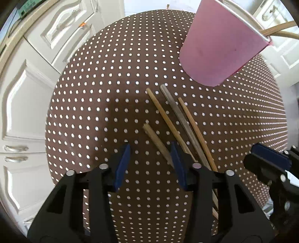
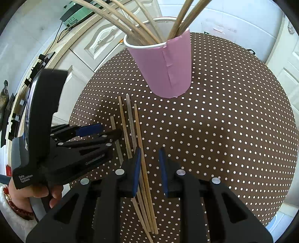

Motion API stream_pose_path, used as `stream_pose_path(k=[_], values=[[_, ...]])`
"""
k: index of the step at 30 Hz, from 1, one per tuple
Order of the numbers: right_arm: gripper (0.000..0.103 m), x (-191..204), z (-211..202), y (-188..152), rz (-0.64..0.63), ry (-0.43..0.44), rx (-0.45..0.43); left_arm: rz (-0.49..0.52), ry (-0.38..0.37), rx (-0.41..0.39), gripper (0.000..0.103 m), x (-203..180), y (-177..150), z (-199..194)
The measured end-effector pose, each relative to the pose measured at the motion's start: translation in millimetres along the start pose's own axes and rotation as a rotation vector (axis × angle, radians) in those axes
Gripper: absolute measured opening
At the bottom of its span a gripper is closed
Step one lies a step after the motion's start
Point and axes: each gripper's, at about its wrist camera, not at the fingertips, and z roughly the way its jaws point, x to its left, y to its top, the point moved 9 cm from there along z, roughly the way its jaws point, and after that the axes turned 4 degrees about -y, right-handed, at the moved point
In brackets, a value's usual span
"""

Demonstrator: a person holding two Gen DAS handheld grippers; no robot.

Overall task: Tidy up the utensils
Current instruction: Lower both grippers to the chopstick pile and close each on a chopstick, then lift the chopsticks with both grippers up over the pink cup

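Several wooden chopsticks [image 1: 173,121] lie side by side on the brown dotted table [image 1: 93,104]; they also show in the right wrist view [image 2: 130,127]. A pink cup [image 1: 220,46] stands beyond them and holds several more chopsticks [image 2: 130,24]; the cup shows in the right wrist view [image 2: 168,67] too. My left gripper [image 1: 151,164] is open and empty, low over the near ends of the chopsticks. My right gripper [image 2: 149,172] is open and empty, with its left finger over the rightmost chopsticks. The left gripper [image 2: 99,132] shows from the side in the right wrist view.
White cabinet doors [image 1: 28,104] surround the round table on the left and behind. A green device [image 2: 78,13] sits on the counter at the back left. The right gripper's finger [image 1: 269,157] shows at the right edge of the left wrist view.
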Motion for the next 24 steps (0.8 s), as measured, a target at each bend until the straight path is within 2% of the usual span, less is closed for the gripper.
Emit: stream_pose_path(k=[3, 4, 10, 15, 21, 24], values=[[0.018, 2, 4, 2, -0.009, 0.005, 0.010, 0.011, -0.012, -0.006, 0.026, -3, 1, 0], [0.018, 5, 6, 4, -0.012, 0.005, 0.013, 0.007, -0.018, -0.013, 0.021, -2, 1, 0], [0.018, 14, 22, 14, -0.056, 0.010, 0.038, -0.039, -0.091, -0.030, 0.008, 16, -2, 1], [0.018, 25, 40, 24, -0.116, -0.003, 0.064, -0.108, -0.165, -0.026, 0.006, 32, -5, 2], [0.018, 33, 58, 29, -0.196, -0.060, 0.105, -0.124, -0.186, -0.025, 0.006, 39, -8, 4], [0.018, 40, 66, 34, -0.215, -0.060, 0.120, -0.130, -0.193, -0.026, 0.006, 46, -13, 0]])
